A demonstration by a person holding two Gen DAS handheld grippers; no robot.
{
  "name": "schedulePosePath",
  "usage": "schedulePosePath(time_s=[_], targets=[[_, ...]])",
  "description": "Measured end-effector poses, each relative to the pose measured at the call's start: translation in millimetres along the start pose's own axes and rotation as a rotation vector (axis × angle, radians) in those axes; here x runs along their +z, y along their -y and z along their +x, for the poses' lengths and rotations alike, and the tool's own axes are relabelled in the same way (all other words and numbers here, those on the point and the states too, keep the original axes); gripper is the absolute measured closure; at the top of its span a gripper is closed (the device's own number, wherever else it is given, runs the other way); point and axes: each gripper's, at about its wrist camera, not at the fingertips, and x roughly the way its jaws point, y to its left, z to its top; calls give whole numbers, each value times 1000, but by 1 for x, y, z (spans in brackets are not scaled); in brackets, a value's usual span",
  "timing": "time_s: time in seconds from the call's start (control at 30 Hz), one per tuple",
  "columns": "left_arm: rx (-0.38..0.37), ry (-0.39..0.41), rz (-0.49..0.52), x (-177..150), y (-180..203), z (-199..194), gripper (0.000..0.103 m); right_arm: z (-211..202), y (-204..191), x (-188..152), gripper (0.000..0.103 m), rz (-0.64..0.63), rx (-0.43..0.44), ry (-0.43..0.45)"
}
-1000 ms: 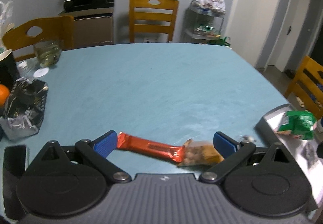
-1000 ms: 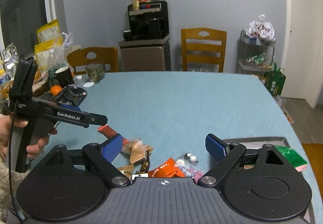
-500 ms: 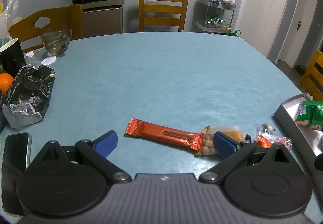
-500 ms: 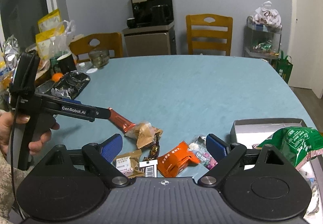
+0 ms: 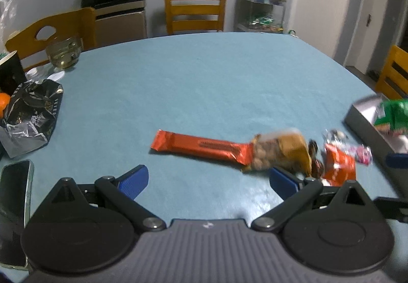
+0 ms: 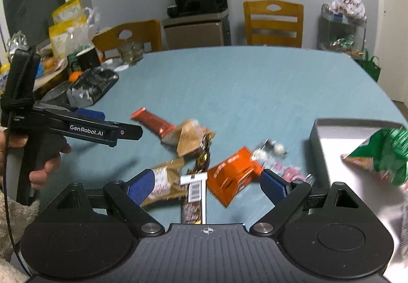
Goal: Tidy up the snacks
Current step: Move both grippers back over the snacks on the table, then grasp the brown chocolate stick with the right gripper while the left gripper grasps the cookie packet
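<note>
Both sets of jaws are seen spread apart and empty. The snacks [image 6: 204,160] are scattered at lower centre on the blue worktop [image 6: 242,84], left of the grey tray [image 6: 329,137]. The wrappers are judged light, crinkly and slippery; the long orange bar [image 5: 201,146], probably stiffer, is best pinched across its middle
</note>
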Motion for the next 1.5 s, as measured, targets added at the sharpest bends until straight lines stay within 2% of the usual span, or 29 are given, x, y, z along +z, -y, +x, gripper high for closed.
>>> schedulePosePath(time_s=[0.17, 0.47, 0.57, 0.63, 0.87, 1.1, 1.3, 1.5], targets=[[-51, 36, 39, -16, 1, -7, 1, 4, -7, -11, 13, -27, 16, -2], [-136, 62, 31, -34, 2, -14, 1, 7, -10, -18, 12, -36, 43, 5], [-134, 81, 67, -35, 8, -16, 1, 8, -13, -20, 12, -48, 38, -1], [-163, 92, 92, -37, 12, -17, 1, 8, -16, -22, 12, -64, 30, 3], [-235, 96, 195, -42, 32, -18, 1, 5, -18, -29, 12, -96, 19, 8], [-293, 70, 196, -42, 50, -9, 1, 9, -17, -35, 13, -119, 0, -3], [-328, 59, 241, -44, 65, 0, 1, 12, -24, -46, 19, -211, -45, 9], [-359, 70, 245, -41, 60, 4, 1, 12, -26, -49, 23, -234, -22, -1]])
